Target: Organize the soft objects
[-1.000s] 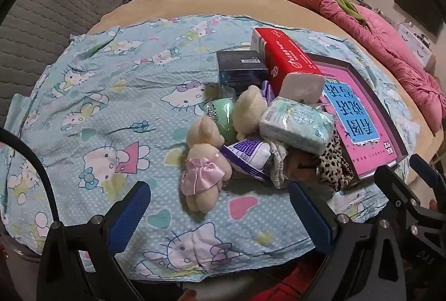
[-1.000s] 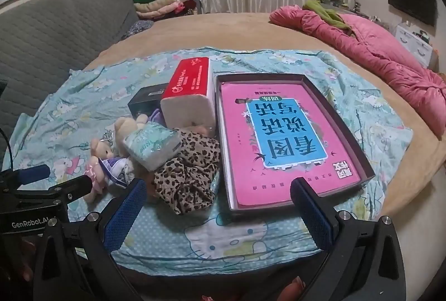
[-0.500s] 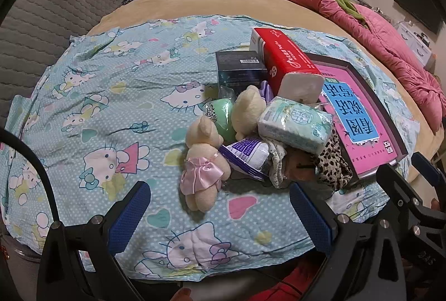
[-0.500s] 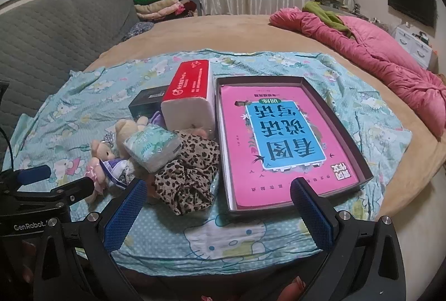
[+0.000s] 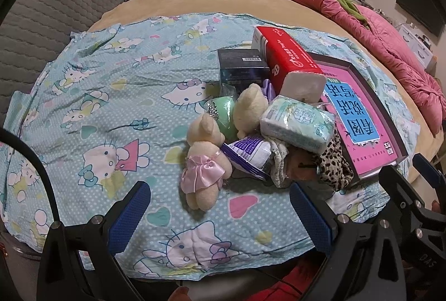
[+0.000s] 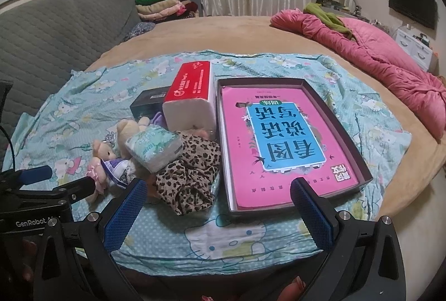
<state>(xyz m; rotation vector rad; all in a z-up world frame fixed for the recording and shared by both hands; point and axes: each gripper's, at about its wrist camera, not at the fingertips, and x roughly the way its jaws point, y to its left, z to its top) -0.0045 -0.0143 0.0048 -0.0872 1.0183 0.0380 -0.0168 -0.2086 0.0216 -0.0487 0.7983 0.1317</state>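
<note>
1. Centrally, a heap of soft objects is sitting on the cat-print sheet [image 5: 106, 94] that is covering the bed [image 6: 211, 33].
2. Lying at the heap's near-left edge is a plush bear in a pink dress [image 5: 203, 161]; a second cream plush [image 5: 249, 108] is lying just behind it, touching a green round item [image 5: 224, 114].
3. Resting on top of the heap is a pale green tissue pack [image 5: 298, 125], with a purple-and-white packet [image 5: 248, 156] and a leopard-print cloth [image 6: 189, 172] lying under and beside it.
4. Standing behind the heap are a red tissue pack [image 6: 192, 94] and a dark box [image 5: 242, 69]; a shallow tray holding a pink book [image 6: 281, 139] is lying just beside them.
5. Left tongs [image 5: 220, 214] are hovering near the dressed bear, fingers wide apart, gripping nothing.
6. Right tongs [image 6: 217, 209] are hovering before the tray and leopard cloth, likewise spread and empty.
</note>
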